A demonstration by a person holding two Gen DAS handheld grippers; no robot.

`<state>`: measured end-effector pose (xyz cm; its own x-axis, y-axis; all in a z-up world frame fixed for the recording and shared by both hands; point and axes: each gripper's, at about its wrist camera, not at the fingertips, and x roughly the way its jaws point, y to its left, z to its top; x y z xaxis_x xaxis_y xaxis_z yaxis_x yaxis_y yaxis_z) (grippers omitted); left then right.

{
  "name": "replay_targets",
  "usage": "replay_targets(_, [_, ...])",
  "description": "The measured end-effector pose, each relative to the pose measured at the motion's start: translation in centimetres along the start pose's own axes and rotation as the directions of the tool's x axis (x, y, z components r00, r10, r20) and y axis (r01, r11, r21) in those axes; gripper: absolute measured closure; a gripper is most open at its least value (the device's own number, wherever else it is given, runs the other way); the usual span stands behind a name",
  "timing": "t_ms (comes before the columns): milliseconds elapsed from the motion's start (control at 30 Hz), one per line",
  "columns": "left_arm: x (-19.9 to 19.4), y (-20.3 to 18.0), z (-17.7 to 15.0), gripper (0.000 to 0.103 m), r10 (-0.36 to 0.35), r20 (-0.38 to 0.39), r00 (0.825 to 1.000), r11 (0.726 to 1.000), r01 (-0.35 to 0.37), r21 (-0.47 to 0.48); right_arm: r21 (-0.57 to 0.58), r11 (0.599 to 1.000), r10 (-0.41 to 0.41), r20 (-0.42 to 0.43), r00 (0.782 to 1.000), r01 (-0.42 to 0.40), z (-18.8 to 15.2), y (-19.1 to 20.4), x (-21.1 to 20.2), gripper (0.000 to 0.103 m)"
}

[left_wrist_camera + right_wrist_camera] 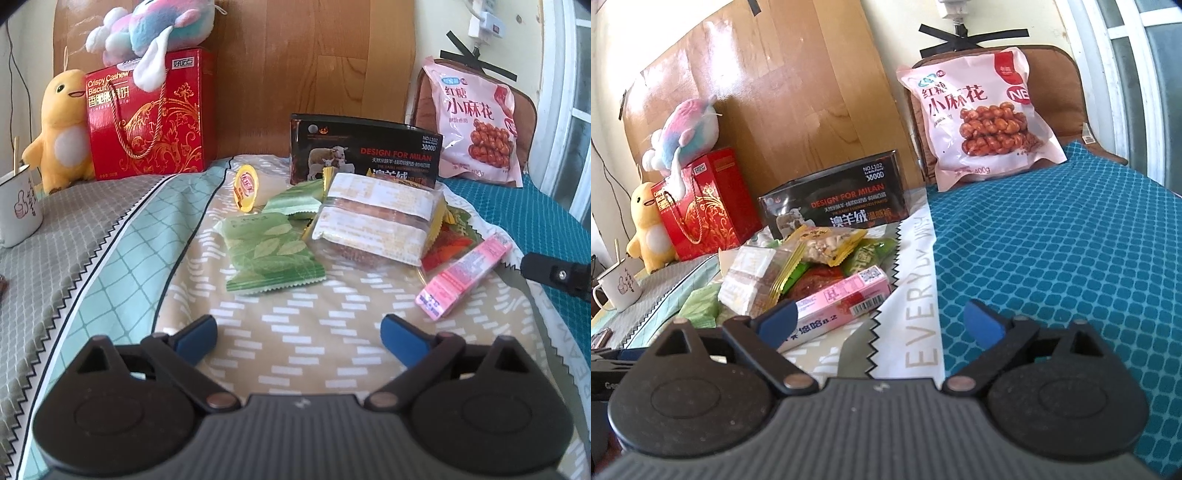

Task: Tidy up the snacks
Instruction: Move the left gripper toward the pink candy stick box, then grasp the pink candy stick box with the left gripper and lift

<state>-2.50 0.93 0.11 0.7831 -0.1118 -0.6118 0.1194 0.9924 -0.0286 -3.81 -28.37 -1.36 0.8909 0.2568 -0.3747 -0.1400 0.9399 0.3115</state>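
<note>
Left gripper [299,338]: spread wide, holding nothing, above the bedspread [314,354].
Right gripper [879,326]: spread wide, empty, pink box [842,302] just beside its left finger.

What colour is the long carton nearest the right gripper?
Pink carton, white at one end; clearest in the right wrist view.

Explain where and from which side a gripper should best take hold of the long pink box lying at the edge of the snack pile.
Probably grip the pink box across its narrow width near the middle, coming from above. It lies flat and long, its near end free, and the open right gripper is closest.
</note>
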Motion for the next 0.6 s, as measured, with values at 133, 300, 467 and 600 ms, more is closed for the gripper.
replay_targets(133, [0.0, 0.1, 0.0, 0.010, -0.001, -0.003, 1.000, 1.000, 0.001, -0.002, -0.015, 1.000, 0.019, -0.014, 1.000, -0.020, -0.1, 0.1, 0.1, 0.025])
replay_targets(300, [-0.4, 1.0, 0.2, 0.025, -0.066, 0.009, 0.998, 0.997, 0.066, -0.034, -0.014, 0.998, 0.065, -0.060, 0.996, -0.066, 0.2, -0.2, 0.4, 0.046])
replay_targets(467, [-1.0, 2.0, 1.7, 0.040, -0.244, -0.006, 0.970, 0.963, 0.242, -0.119, 0.014, 0.998, 0.060, -0.064, 0.996, -0.059, 2.0, -2.4, 1.1, 0.049])
replay_targets(600, [0.8, 1.4, 2.7, 0.052, -0.402, -0.082, 0.912, 0.905, 0.381, -0.189, 0.044, 0.995, 0.098, -0.108, 0.989, -0.094, 3.4, -3.9, 2.8, 0.051])
